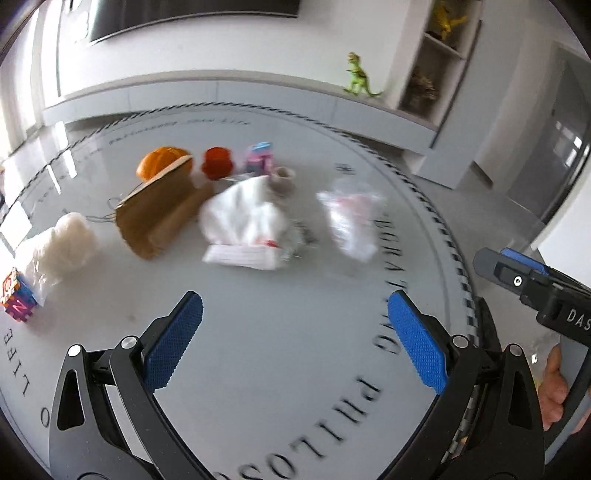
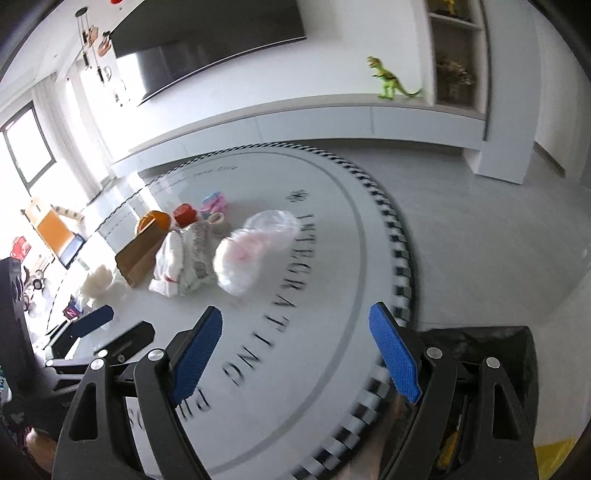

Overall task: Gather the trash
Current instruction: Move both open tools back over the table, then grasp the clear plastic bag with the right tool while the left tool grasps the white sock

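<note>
On the floor, a round pale-grey rug with black lettering is spread, and trash is scattered across its far half: a brown paper bag, a crumpled white plastic bag and a clear plastic bag. Both grippers, left and right, are held above the rug's near side, blue-padded fingers spread wide, nothing gripped.

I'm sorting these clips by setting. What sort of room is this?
Probably a home living room: a round printed rug on the floor, a large dark screen on the wall above a low white cabinet, and a toy dinosaur on top.
</note>
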Demonstrator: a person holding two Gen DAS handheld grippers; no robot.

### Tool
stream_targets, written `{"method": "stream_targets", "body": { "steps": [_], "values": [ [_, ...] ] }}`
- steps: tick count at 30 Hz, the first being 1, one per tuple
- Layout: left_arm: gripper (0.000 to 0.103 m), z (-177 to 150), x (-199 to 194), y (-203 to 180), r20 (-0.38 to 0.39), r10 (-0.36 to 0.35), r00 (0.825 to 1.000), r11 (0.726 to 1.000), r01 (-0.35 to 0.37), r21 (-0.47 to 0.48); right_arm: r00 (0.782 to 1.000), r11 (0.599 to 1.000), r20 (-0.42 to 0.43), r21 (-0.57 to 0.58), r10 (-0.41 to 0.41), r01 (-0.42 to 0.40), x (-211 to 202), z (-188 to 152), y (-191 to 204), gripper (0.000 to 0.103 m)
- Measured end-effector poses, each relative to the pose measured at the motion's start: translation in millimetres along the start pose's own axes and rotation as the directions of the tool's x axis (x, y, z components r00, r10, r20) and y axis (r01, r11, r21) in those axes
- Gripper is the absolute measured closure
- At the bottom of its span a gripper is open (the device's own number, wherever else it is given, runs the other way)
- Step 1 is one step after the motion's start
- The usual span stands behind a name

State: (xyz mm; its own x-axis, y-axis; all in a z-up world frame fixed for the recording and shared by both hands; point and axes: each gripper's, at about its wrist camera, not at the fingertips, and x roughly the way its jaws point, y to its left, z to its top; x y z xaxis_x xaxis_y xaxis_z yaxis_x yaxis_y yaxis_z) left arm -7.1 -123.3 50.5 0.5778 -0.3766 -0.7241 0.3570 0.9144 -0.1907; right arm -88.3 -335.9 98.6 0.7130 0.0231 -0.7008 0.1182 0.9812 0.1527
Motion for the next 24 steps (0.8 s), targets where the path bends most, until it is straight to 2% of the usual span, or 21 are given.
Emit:
{"method": "stream_targets", "body": {
  "steps": [5, 10, 14, 16, 19, 20, 23, 24],
  "values": [
    [0.006, 10.0, 14.0, 30.1, -0.029, -0.029, 0.999, 0.996, 0.027, -0.081, 0.999, 0.998, -0.028, -0.051, 0.023, -0.025, 33.4, 20.3, 26.3, 0.021],
    [0.006, 21.1, 28.8, 34.8, -0.037, 0.003, 0.999, 0.999, -0.005, -0.053, 0.997, 0.997, -0.070, -0.073, 0.033, -0.038, 69.1, 33.3, 41.8, 0.021],
    [0.006, 27.9, 35.5, 37.1, -0.022, -0.015, 1.000, 0.998, 0.014, -0.055, 0.995, 0.997, -0.096, -0.069, 0.014, -0.020, 93.8, 42.5, 44.5, 0.021],
    [0.006, 33.6, 41.9, 40.3, -0.027, 0.000, 1.000, 0.998, -0.001, -0.055, 0.993, 0.998, -0.118, -0.065, 0.003, -0.011, 107.1, 47.1, 43.7, 0.024],
    [0.006, 42.0, 48.1, 43.8, -0.023, 0.005, 1.000, 0.998, -0.006, -0.064, 0.985, 0.998, -0.170, -0.066, -0.009, -0.002, 126.1, 49.3, 42.3, 0.039],
    [0.006, 44.9, 49.3, 44.7, -0.018, 0.012, 1.000, 0.998, -0.013, -0.067, 0.982, 0.998, -0.187, -0.061, 0.008, -0.020, 131.9, 49.0, 41.4, 0.043],
    [0.006, 54.3, 56.0, 47.5, -0.022, -0.018, 1.000, 0.996, 0.017, -0.082, 0.985, 0.999, -0.171, -0.040, 0.027, -0.035, 129.8, 49.9, 39.1, 0.054],
    [0.006, 56.9, 59.1, 48.9, -0.029, -0.029, 0.999, 0.995, 0.026, -0.094, 0.986, 0.999, -0.164, -0.036, 0.020, -0.026, 128.3, 50.5, 37.8, 0.054]
  ]
}}
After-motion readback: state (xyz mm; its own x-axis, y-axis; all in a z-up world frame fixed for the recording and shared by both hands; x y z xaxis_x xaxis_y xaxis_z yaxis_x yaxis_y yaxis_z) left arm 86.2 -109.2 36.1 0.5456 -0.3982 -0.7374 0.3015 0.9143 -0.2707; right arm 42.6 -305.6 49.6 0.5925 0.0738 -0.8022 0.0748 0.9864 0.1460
